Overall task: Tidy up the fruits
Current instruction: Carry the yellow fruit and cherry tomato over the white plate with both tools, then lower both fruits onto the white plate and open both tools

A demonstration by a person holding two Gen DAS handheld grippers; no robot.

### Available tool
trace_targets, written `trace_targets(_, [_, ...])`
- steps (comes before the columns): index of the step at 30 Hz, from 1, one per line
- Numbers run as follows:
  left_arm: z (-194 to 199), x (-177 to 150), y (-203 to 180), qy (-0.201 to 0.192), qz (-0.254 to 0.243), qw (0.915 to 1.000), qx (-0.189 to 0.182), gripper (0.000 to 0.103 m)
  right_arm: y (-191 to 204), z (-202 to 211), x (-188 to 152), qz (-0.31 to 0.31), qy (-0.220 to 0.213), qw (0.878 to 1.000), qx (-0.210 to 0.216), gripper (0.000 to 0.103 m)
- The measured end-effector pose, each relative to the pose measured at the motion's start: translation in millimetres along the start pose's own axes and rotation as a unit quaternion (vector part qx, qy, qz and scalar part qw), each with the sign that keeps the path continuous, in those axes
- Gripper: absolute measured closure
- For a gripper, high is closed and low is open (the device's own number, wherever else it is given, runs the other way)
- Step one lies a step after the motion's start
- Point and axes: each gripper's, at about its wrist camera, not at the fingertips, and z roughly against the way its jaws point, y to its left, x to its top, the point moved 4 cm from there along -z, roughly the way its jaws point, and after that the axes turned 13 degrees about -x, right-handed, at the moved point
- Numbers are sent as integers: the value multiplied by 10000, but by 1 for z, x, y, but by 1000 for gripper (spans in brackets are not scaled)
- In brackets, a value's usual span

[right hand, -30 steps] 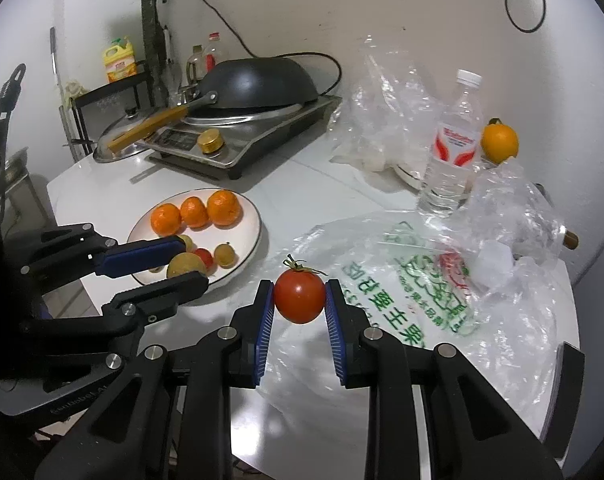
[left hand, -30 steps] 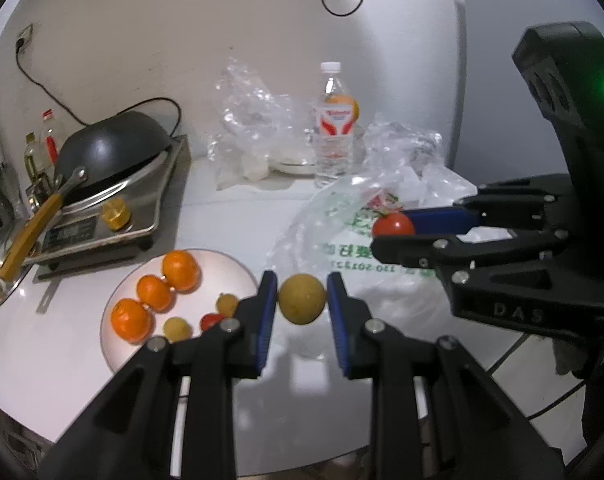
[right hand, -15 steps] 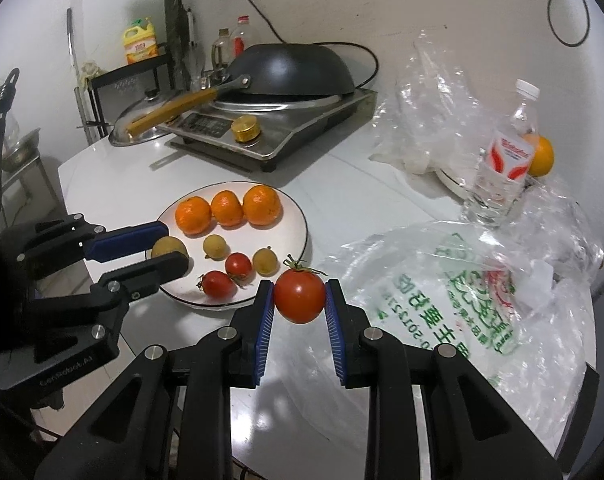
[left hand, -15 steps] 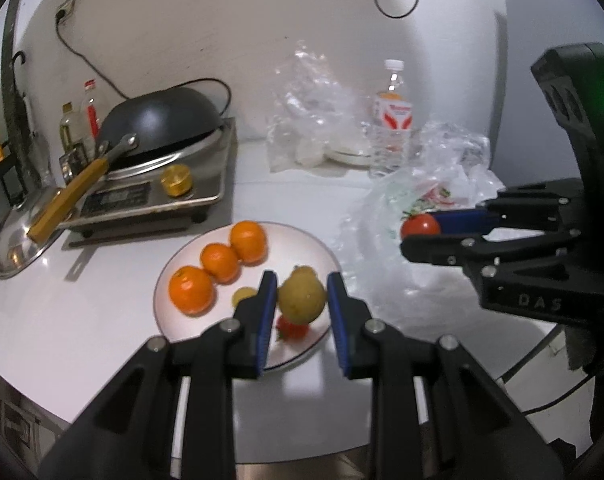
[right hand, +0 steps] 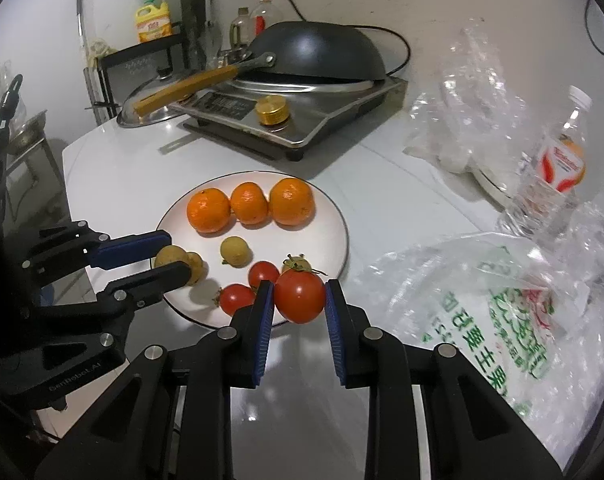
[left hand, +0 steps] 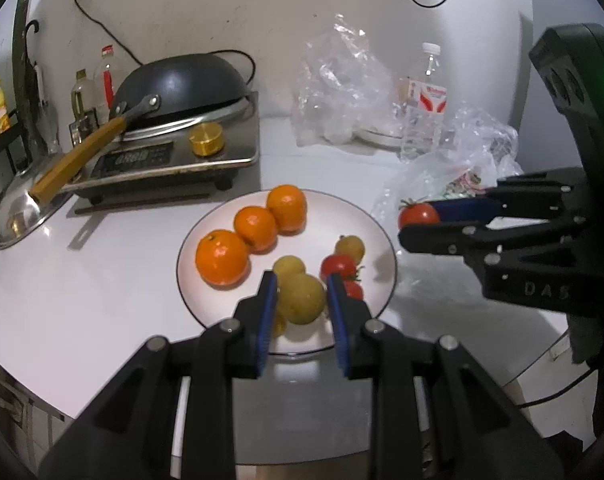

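Just past both sets of fingers sits the white plate [right hand: 334, 216] on the table [right hand: 114, 168], and here's the count: three oranges [right hand: 251, 203] in a row along its far side, three small yellow-brown fruits [right hand: 233, 252] lying loose on it, and two small tomatoes [right hand: 238, 299] near its front edge, right by the tip of the right gripper's left finger.

The left gripper [left hand: 301, 296] is pinching a fourth yellow-brown fruit [left hand: 303, 298], rounder and bigger than the loose ones, dull matte skin, held over the near part of the plate. One of the loose ones peeks out just behind its left finger.

The right gripper [right hand: 298, 296] is clamped on a bigger tomato [right hand: 299, 296], glossy red with a dried green stem on top, held over the plate's near right rim. Can't tell if either held fruit touches the plate.

Off to the right of that gripper is one printed plastic bag [right hand: 502, 320], plus one water bottle [right hand: 558, 168] further back. Beyond the plate there's one wok [right hand: 318, 52], upside down on a stove [right hand: 302, 120].
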Motion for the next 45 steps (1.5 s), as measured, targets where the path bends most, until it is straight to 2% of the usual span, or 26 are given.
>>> trace_targets(6, [-7, 3, 7, -33, 17, 10000, -2, 77, 7, -12, 6, 57, 60, 10000, 26, 75])
trace_targets(16, [-34, -1, 3, 256, -184, 9994, -113, 77, 9, -23, 12, 77, 90, 9999, 6, 75])
trace_targets(24, [-33, 1, 12, 226, -61, 9996, -169, 75, 17, -35, 22, 88, 91, 9999, 62, 75])
trace_targets(32, [-22, 7, 31, -29, 179, 9998, -124, 72, 27, -55, 32, 124, 153, 9997, 118, 75])
trace_targets(36, [-25, 6, 44, 47, 386, 9992, -74, 72, 30, -66, 34, 139, 211, 9996, 120, 75])
trace_targets(45, [-24, 4, 50, 1, 495, 9988, -50, 71, 33, -72, 34, 154, 245, 9994, 172, 75])
